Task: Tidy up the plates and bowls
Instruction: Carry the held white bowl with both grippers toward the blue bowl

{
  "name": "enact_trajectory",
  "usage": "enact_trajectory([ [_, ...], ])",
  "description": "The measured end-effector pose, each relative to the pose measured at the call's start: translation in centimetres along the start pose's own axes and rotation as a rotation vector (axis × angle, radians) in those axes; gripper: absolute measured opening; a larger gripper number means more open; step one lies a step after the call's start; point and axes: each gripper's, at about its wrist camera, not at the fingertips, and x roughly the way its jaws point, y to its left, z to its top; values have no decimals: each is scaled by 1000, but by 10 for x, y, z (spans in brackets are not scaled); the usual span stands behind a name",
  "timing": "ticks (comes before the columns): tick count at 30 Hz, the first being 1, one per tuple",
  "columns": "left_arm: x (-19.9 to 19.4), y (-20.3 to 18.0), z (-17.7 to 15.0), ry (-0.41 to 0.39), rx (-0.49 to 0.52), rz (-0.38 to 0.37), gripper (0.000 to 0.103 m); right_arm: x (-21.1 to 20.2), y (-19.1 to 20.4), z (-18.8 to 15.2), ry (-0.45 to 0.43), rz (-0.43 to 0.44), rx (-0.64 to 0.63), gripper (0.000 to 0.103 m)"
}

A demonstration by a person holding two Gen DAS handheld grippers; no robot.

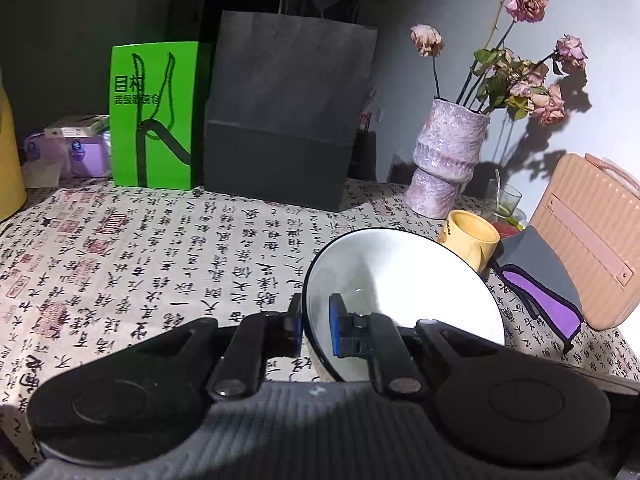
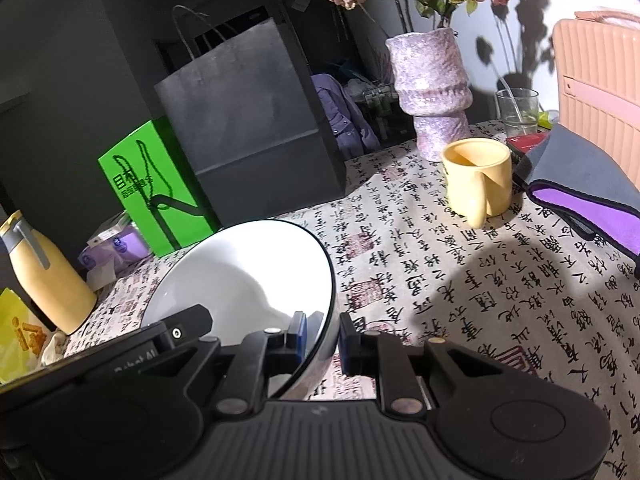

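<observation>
Left claw (image 1: 316, 328): jaws narrow, clamped on the rim of a white bowl (image 1: 404, 292), one blue pad outside the wall and one inside. Right claw (image 2: 324, 340): jaws equally narrow, clamped on the rim of a white bowl (image 2: 248, 272) in the same way, one pad inside and one outside. Each wrist view shows only its own claw, so whether this is one bowl held at two rim points or two separate bowls cannot be told.

Handling: the bowl appears to be glazed ceramic with a thin dark edge. Treat it as stiff, fairly heavy, smooth and breakable. A rim pinch is the only practical hold; the glaze offers little friction, so the bowl may pivot between the pads.

Position: the bowl is tilted and appears lifted off the surface (image 1: 160, 240), which is covered with a calligraphy-print cloth. Beyond it stand a yellow mug (image 2: 476, 176), a purple vase (image 2: 432, 84) and a grey paper bag (image 1: 288, 108). Keep the bowl clear of the mug and vase.
</observation>
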Motion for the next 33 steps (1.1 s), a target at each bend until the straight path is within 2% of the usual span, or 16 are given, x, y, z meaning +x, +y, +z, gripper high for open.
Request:
enact_trajectory([
  [33, -70, 61, -12, -74, -61, 64, 12, -33, 70, -29, -15, 77, -74, 16],
])
